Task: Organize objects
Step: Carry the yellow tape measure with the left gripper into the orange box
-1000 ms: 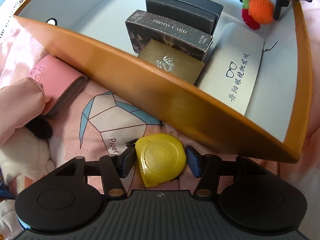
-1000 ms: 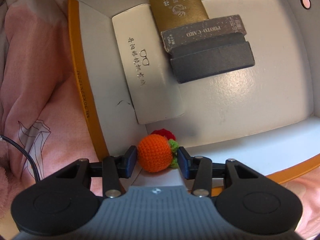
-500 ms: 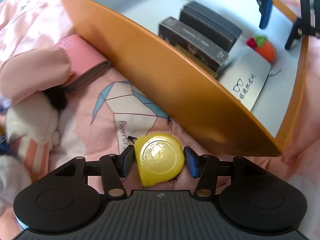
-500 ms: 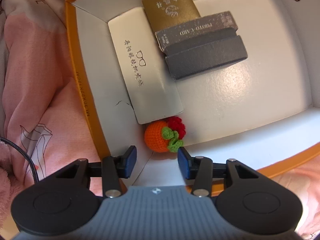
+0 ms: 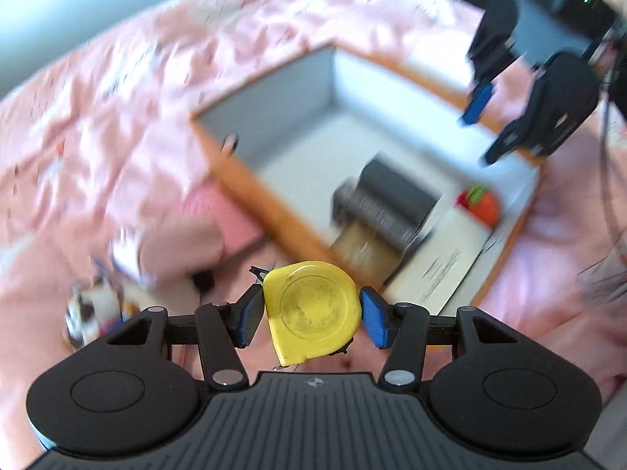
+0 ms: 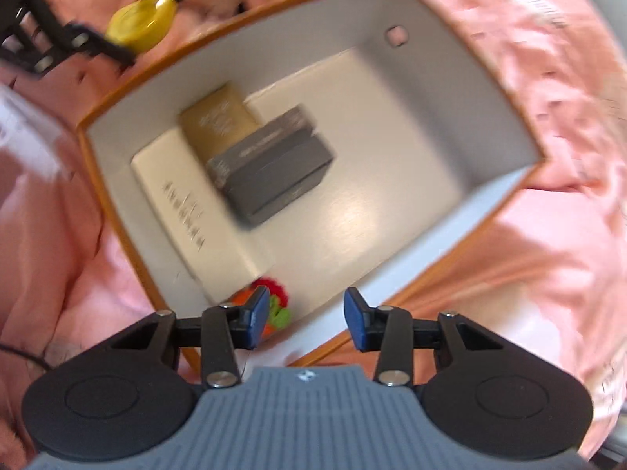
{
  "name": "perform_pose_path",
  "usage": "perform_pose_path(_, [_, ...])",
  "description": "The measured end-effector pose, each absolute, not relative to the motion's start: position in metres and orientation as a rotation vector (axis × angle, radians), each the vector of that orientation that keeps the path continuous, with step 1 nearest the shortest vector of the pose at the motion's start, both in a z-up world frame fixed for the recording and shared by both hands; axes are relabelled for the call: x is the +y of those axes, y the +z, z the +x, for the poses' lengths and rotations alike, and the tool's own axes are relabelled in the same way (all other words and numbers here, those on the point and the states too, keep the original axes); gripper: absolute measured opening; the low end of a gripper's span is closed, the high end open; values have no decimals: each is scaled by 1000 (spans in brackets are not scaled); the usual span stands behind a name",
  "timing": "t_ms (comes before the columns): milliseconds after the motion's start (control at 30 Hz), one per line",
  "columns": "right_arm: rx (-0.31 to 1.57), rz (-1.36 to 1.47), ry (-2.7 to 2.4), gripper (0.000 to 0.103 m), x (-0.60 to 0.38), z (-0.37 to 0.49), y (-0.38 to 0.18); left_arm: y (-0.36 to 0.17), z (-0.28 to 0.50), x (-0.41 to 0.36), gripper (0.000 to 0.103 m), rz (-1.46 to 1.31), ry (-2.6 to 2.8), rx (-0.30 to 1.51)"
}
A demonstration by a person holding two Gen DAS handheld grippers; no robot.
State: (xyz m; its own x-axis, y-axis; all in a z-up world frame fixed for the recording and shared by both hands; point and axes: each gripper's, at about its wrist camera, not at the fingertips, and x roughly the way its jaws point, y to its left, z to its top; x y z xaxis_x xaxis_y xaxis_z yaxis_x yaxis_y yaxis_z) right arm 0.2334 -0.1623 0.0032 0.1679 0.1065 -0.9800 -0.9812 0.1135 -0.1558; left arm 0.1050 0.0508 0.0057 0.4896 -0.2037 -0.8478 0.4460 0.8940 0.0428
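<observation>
My left gripper is shut on a yellow tape measure, held in the air above the pink bedding, near the orange box's side. The tape measure also shows at the top left of the right wrist view. My right gripper hangs above the box's near corner. Its jaws are closing with nothing between them. A crocheted orange lies in that corner, partly behind one finger. From the left wrist view, the crocheted orange sits below the right gripper.
The box holds a white glasses case, a gold box and dark card boxes. A pink wallet and a plush toy lie on the pink bedspread outside it. Both views are blurred.
The right gripper let go of the crocheted orange, which now lies in the box corner, then rose and rolled. The left gripper has lifted the tape measure well above the bed.
</observation>
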Motion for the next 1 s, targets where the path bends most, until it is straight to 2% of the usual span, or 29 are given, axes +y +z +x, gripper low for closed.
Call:
perform_pose_path(133, [979, -990, 973, 39, -176, 230, 22, 28, 117, 20, 61, 321, -492, 903])
perform_pose_path(433, [1002, -774, 781, 27, -207, 252, 27, 4, 162, -76, 61, 490, -734, 874])
perform_pose_path(733, [1029, -700, 760, 26, -220, 275, 10, -52, 205, -133, 61, 662, -884, 963])
perform_pose_path(1000, [1093, -706, 798, 26, -224, 286, -6, -85, 231, -144, 61, 683, -892, 1061])
